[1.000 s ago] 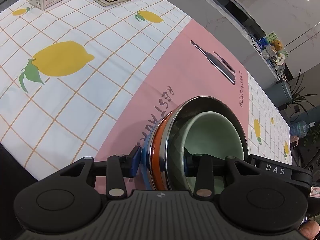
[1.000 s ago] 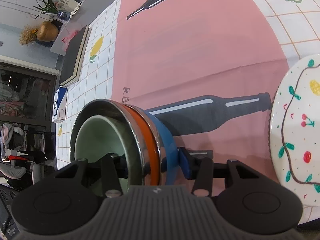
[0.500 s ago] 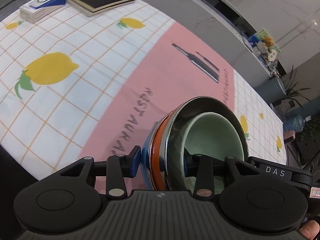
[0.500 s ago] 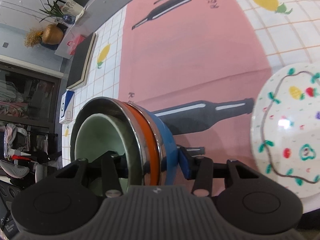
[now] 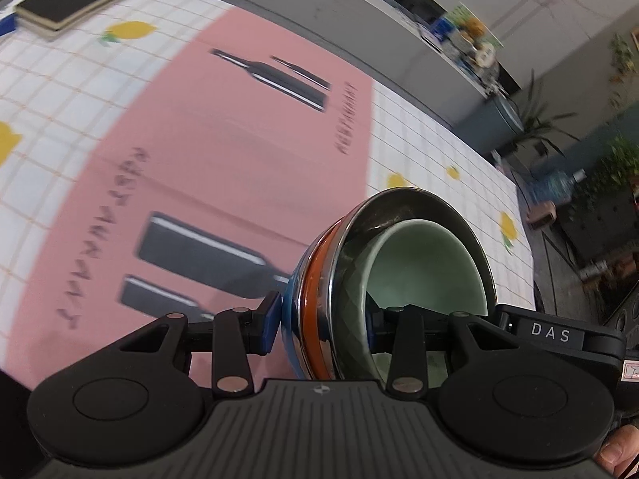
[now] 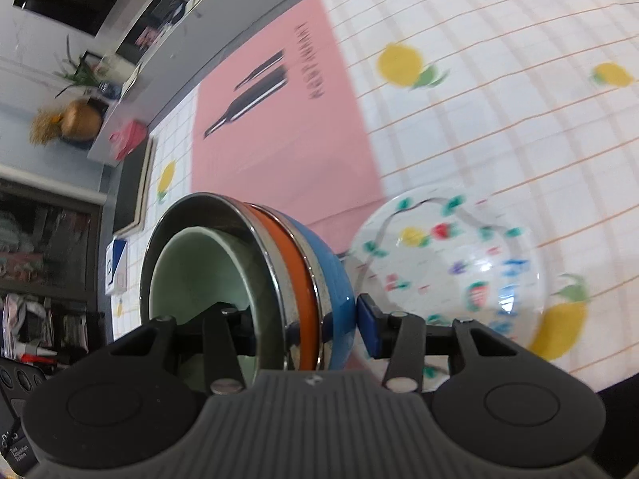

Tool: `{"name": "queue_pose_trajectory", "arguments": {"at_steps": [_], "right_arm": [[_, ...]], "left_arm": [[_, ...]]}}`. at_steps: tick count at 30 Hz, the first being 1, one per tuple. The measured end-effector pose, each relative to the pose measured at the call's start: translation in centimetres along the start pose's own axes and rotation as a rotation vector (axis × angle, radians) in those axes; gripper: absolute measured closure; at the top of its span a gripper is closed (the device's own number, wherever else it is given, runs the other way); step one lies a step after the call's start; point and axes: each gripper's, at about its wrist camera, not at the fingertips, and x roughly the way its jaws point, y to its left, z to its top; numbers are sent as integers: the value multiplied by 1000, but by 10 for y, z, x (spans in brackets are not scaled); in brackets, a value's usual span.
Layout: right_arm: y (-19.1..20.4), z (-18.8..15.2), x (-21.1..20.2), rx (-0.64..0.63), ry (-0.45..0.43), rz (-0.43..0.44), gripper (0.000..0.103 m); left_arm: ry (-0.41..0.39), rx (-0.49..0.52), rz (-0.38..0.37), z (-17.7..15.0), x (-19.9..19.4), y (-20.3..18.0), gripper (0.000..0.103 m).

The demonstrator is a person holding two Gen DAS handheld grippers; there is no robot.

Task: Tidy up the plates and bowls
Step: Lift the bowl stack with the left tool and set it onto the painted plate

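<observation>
A nested stack of bowls (image 5: 319, 291) hangs above the table: blue outermost, then orange, a steel one, and a pale green bowl (image 5: 427, 263) inside. My left gripper (image 5: 323, 325) is shut on one side of the stack's rim, one pad outside the blue wall, the other inside the green bowl. In the right wrist view the same stack (image 6: 303, 279) is clamped on its opposite side by my right gripper (image 6: 307, 327). A white plate (image 6: 447, 263) with fruit and leaf prints lies on the cloth just right of the stack.
A pink mat (image 5: 223, 135) printed with dark bottles lies on a lemon-pattern checked cloth (image 6: 499, 99). A dark notebook (image 5: 76, 0) lies at the far left corner, with a blue-white box (image 6: 116, 267) nearby. A grey counter (image 5: 359, 4) runs behind the table. A thumb (image 5: 615, 451) shows at the lower right.
Both grippers carried the bowl stack up and across the pink mat toward the white plate. The plate now shows whole beside the stack. The notebook and box have slid toward the edge of view.
</observation>
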Motion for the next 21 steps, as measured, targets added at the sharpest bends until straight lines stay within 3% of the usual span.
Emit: {"name": "queue_pose_trajectory", "arguments": {"at_steps": [8, 21], "right_arm": [[-37, 12, -19, 39, -18, -17, 57], [-70, 18, -15, 69, 9, -13, 57]], "left_arm": [[45, 58, -17, -7, 25, -33, 59], [102, 77, 17, -17, 47, -50, 59]]}}
